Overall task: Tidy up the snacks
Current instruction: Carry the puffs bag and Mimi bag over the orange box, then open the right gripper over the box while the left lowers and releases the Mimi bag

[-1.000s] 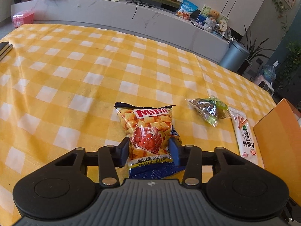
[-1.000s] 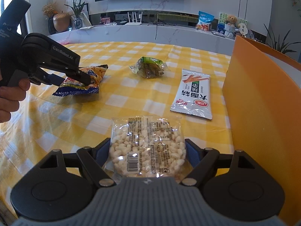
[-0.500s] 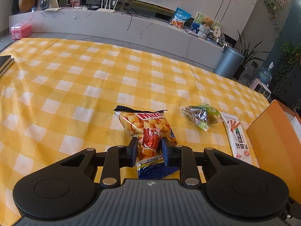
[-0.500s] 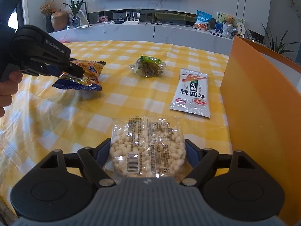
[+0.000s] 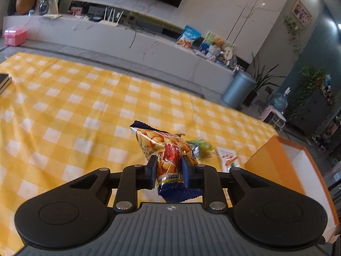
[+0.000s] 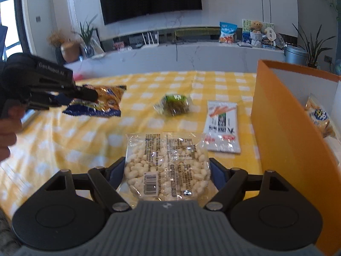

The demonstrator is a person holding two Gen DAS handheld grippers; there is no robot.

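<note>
On the far left of the right wrist view, I'm seeing my left gripper (image 6: 85, 95) coming in from the edge, with a hand (image 6: 8, 125) wrapped round its grip. Its jaws are pinching the orange and blue chip bag (image 6: 100, 104), and the bag is hanging clear of the yellow checked tablecloth (image 6: 64, 140). From the left wrist view, I'm looking straight along that left gripper (image 5: 169, 170): the two pads are squeezing the crumpled chip bag (image 5: 168, 153) at its middle, the blue end sticking back toward the camera and the top end poking up and away.

Moving right across the table, I'm passing a small green wrapped snack (image 6: 173, 105) lying on the cloth, blurred. Just right of it, a long white packet (image 6: 222, 127) with red print is lying flat, close to the wall of the orange box (image 6: 283, 138). In the left wrist view the green snack (image 5: 202, 148) and the white packet (image 5: 228, 159) are peeking out behind the chip bag, with the orange box (image 5: 275, 164) at the right edge.

In the near middle, my right gripper (image 6: 167, 172) is holding a clear packet of white nuts (image 6: 166, 164), one finger pressing each side edge, so the fingers are standing fairly wide apart on it.

At the far right, I'm looking into the orange box, where one yellow snack bag (image 6: 319, 117) is leaning against the white inner wall.
</note>
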